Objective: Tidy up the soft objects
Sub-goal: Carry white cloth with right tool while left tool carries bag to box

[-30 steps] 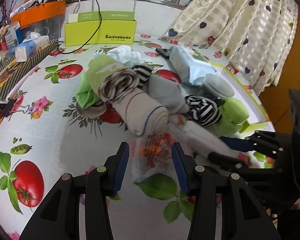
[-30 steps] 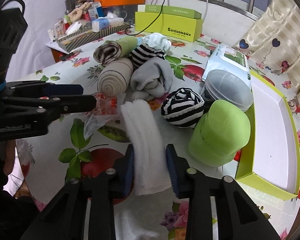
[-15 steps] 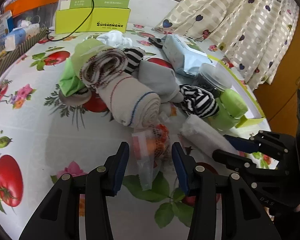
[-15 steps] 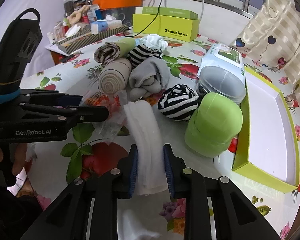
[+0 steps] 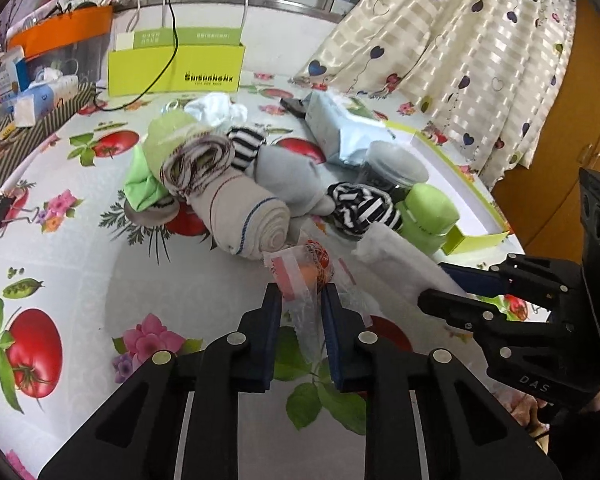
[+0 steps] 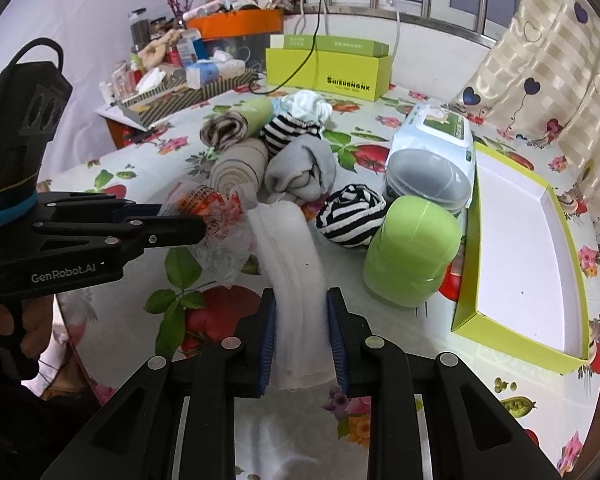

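Observation:
My left gripper [image 5: 301,294] is shut on a clear plastic bag with orange print [image 5: 308,276], which also shows in the right wrist view [image 6: 214,220]. My right gripper [image 6: 301,300] is shut on a folded white cloth [image 6: 292,264], seen in the left wrist view [image 5: 404,268] too. Behind lie a beige rolled cloth [image 5: 244,220], a grey cloth [image 5: 288,176], a black-and-white striped ball [image 6: 350,216] and a green soft cap [image 6: 414,248]. An open lime-edged box [image 6: 516,260] sits at the right.
A wet-wipes pack [image 6: 436,136] and a clear lidded tub [image 6: 428,176] stand behind the green cap. A lime carton [image 5: 176,68] with a cable, an orange box [image 5: 60,36] and clutter line the back and left. Curtains [image 5: 460,60] hang at the right.
My left gripper closed on the plastic bag and raised it. My right gripper tightened on the white cloth.

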A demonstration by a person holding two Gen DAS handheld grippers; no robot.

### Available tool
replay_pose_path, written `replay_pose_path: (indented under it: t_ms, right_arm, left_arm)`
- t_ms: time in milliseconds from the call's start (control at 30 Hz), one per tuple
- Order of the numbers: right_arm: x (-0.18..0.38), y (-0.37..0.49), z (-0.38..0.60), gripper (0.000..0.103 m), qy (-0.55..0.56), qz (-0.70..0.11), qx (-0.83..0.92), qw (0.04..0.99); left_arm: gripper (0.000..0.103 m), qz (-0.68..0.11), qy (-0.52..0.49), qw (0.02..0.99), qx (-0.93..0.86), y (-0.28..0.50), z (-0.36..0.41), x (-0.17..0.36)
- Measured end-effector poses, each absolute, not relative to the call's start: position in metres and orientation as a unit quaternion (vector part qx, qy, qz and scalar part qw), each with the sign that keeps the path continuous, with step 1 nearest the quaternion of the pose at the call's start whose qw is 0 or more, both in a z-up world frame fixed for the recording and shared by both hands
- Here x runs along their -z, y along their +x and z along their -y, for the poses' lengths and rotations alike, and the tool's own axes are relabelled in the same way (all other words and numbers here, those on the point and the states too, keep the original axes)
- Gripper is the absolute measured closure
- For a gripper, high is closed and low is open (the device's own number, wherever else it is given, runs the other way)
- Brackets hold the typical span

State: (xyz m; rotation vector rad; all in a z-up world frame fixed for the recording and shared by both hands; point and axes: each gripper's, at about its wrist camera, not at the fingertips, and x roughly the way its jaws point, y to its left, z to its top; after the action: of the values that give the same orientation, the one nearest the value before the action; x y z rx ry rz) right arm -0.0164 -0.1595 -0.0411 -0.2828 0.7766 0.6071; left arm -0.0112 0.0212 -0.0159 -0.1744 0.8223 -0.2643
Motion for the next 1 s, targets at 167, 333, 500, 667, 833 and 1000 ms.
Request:
replay_pose_path:
  t_ms: [167,333,500,667,833,1000]
  right_arm:
    - [0.029,-0.021,0.164,0.08,-0.128,-0.355,-0.292,0.879]
    - [0.014,-0.021,0.173,0.08,-0.116,-0.34,-0.289,0.887]
    - [0.0,-0.016,0.189,0.08,-0.1,-0.324,-0.282,0.898]
    - [-0.014,-0.005,0.211,0.08,-0.081,-0.308,-0.263,0.911]
    - [-0.016,0.012,0.238,0.08,-0.063,-0.307,-0.232,0.921]
    - [-0.011,0.03,0.264,0.08,-0.044,-0.315,-0.203,0.926]
  left_arm:
    - [0.082,-0.379,-0.084,0.912,0.131,-0.016,-0.018,0.001]
    - [0.082,-0.369,-0.081,0.916,0.139,-0.012,-0.012,-0.011]
    - [0.082,-0.357,-0.073,0.919,0.15,-0.004,0.0,-0.024]
    - [0.082,-0.344,-0.058,0.923,0.165,0.009,0.017,-0.039]
    - [0.082,-0.343,-0.051,0.92,0.183,0.025,0.037,-0.047]
    - [0.082,-0.343,-0.042,0.918,0.194,0.043,0.058,-0.052]
